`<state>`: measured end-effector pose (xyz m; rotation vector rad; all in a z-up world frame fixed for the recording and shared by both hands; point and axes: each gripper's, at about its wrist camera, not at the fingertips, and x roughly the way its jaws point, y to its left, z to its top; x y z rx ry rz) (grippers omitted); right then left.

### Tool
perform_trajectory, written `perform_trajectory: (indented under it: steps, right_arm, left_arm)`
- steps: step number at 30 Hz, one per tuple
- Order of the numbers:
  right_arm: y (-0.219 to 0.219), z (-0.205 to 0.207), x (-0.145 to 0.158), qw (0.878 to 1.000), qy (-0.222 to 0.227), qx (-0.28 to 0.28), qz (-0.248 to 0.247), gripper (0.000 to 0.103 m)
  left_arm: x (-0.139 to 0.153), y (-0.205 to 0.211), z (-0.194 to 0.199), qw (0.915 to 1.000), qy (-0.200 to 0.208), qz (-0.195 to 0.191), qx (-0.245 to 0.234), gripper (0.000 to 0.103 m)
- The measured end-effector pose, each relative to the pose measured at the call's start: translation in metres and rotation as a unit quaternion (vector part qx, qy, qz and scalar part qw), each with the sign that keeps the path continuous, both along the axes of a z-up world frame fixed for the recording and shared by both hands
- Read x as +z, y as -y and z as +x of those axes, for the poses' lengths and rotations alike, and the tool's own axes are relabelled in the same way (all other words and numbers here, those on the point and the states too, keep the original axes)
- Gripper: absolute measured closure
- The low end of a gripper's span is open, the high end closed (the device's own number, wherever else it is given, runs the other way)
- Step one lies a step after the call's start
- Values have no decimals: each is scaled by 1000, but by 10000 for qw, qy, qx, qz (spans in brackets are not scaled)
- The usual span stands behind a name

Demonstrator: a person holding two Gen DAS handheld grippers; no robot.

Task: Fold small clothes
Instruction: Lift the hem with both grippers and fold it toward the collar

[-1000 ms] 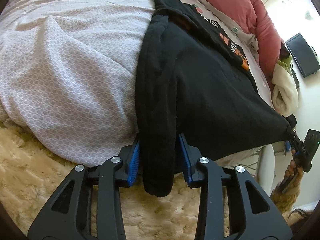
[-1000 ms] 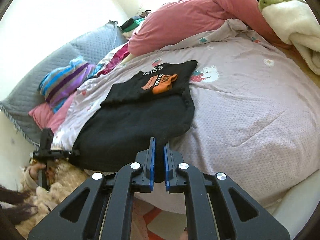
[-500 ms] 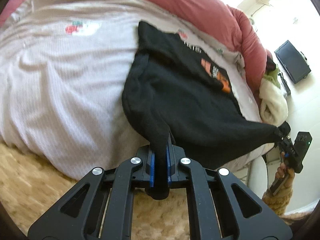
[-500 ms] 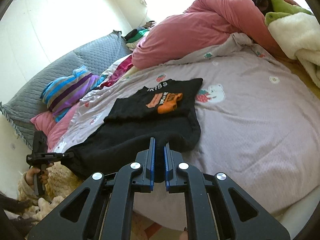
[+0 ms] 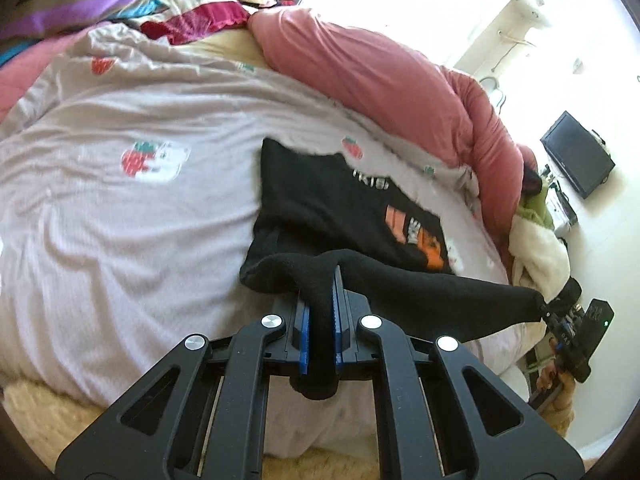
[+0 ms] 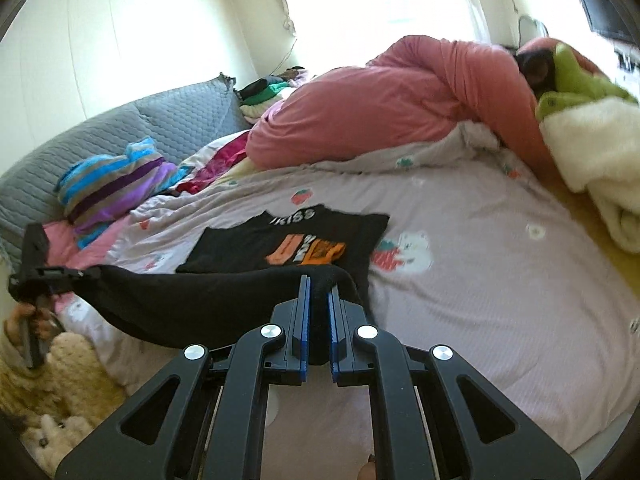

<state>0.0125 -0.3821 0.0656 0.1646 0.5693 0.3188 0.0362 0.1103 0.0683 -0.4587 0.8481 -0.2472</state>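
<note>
**Hem lifted off the bed, fold under way**

The black T-shirt [image 5: 340, 208] lies on the lilac strawberry-print bedspread [image 5: 120, 232], near the bed's front edge, print side up; its collar end stays flat on the bedspread. The hem end is now raised clear of the edge and hangs taut between the two tools. A second ago this cloth draped down over the bed's front edge; it has since been drawn up and forward.

Left hand-held gripper [image 5: 320, 316]: clamped on one hem corner, a fabric tail hanging below the pads. Right hand-held gripper [image 6: 316, 320]: clamped on the other corner.

Judgement: the bottom-to-top fold has started; next the hem carries over the orange print toward the collar. Risk: uneven tension skews the fold line.

Beyond the shirt: pink duvet [image 6: 380, 104] along the far edge.
</note>
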Motion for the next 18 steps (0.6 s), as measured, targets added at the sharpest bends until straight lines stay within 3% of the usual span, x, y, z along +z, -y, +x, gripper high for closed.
perform_trajectory:
  steps: [18]
  right_arm:
    - [-13, 52, 20, 9990, 330, -270, -145, 96]
  left_arm:
    - [17, 5, 63, 9987, 190, 433, 200, 100]
